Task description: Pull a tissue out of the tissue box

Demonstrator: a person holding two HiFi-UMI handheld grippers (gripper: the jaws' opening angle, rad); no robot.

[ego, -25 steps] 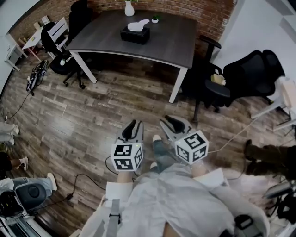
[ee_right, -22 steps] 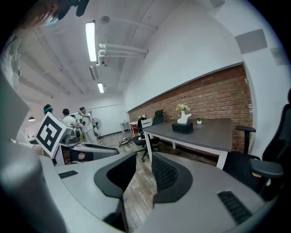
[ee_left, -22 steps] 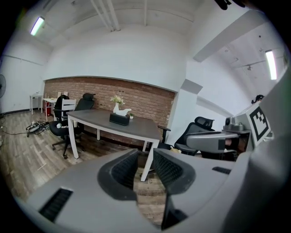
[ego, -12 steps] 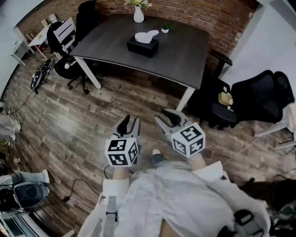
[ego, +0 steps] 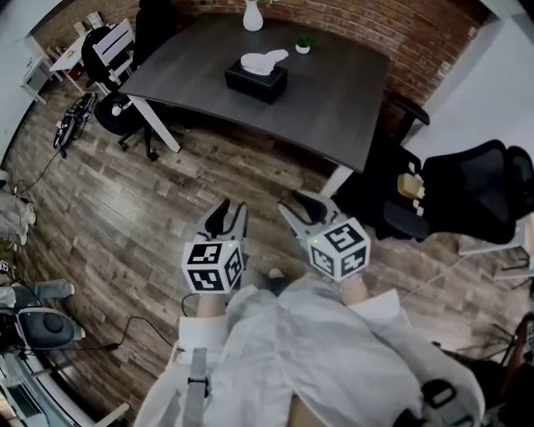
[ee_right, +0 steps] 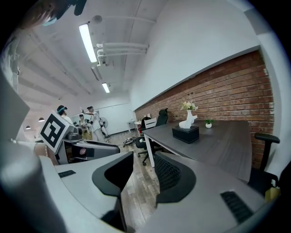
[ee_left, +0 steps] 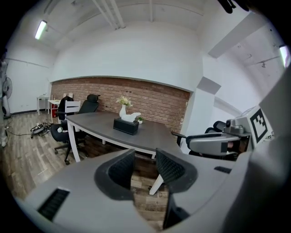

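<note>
Tissue box [ego: 256, 82]: sitting on desk [ego: 334, 87], far ahead. Left claw [ego: 231, 209]: gaping wide, gripping nothing. Right claw [ego: 300, 205]: opening, gripping nothing.

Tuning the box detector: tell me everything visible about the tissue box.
The tissue box is a black, rectangular, matte-looking block standing flat on the dark grey table, toward its far side. A white tissue sticks up, crumpled, from its top. Nothing else touches it.

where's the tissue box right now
In the head view the black tissue box sits on the dark table at upper centre, just in front of the white vase and the small plant by the brick wall.
</note>
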